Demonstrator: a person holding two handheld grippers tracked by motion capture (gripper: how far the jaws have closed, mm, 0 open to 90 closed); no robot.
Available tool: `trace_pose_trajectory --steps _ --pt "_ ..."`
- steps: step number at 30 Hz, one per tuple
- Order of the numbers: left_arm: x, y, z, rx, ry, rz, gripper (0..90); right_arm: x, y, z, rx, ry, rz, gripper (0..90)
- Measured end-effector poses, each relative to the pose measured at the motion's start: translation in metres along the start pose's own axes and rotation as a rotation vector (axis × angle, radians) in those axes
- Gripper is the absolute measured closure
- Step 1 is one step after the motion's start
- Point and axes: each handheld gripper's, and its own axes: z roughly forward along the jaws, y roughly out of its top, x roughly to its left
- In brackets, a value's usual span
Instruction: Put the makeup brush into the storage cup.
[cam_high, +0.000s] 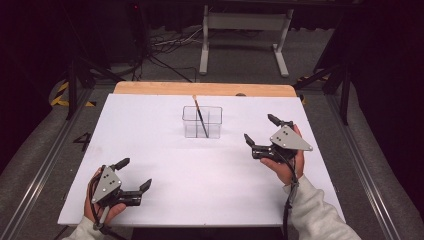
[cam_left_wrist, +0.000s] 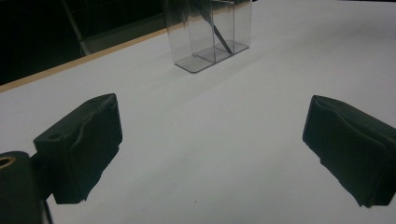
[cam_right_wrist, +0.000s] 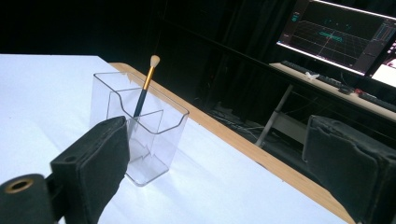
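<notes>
A clear plastic box with inner dividers (cam_high: 202, 122) stands on the white table top (cam_high: 165, 165), a little back of centre. A brush (cam_high: 200, 117) with a dark handle, gold ferrule and pale tip leans upright inside it; in the right gripper view the brush (cam_right_wrist: 145, 84) sticks out above the box (cam_right_wrist: 140, 135). My left gripper (cam_high: 134, 173) is open near the front left corner, nothing between its jaws, far from the box (cam_left_wrist: 210, 35). My right gripper (cam_high: 260, 129) is open at the right, a short way from the box, also with nothing in it.
The wooden table edge (cam_high: 200, 88) runs behind the white top. Beyond it stand a white frame (cam_high: 245, 35) and cables on the dark floor. A lit monitor (cam_right_wrist: 343, 37) sits on a desk off to the side.
</notes>
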Motion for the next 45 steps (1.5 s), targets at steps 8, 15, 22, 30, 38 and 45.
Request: trace_pose_trajectory --steps 8,15,22,30,38,45 --pt "0.000 0.000 0.000 0.000 0.001 0.001 5.6 -0.001 -0.006 -0.007 0.012 -0.002 -0.004 8.1" --pt "0.000 0.000 0.000 0.000 0.000 0.000 5.6 -0.001 -0.011 -0.013 0.026 -0.001 -0.020 7.8" --pt "0.000 0.000 0.001 0.000 -0.001 0.000 5.6 -0.001 -0.016 -0.018 0.033 0.007 -0.025 7.6" --pt "0.000 0.000 0.001 0.007 -0.002 0.005 5.5 -0.005 -0.024 -0.026 0.043 0.002 -0.033 7.2" --pt "0.000 0.000 0.001 0.006 -0.002 0.007 5.6 -0.008 -0.032 -0.034 0.060 0.003 -0.037 7.1" --pt "0.000 0.000 0.001 0.003 -0.001 0.002 5.5 -0.009 -0.039 -0.041 0.068 0.011 -0.040 7.1"
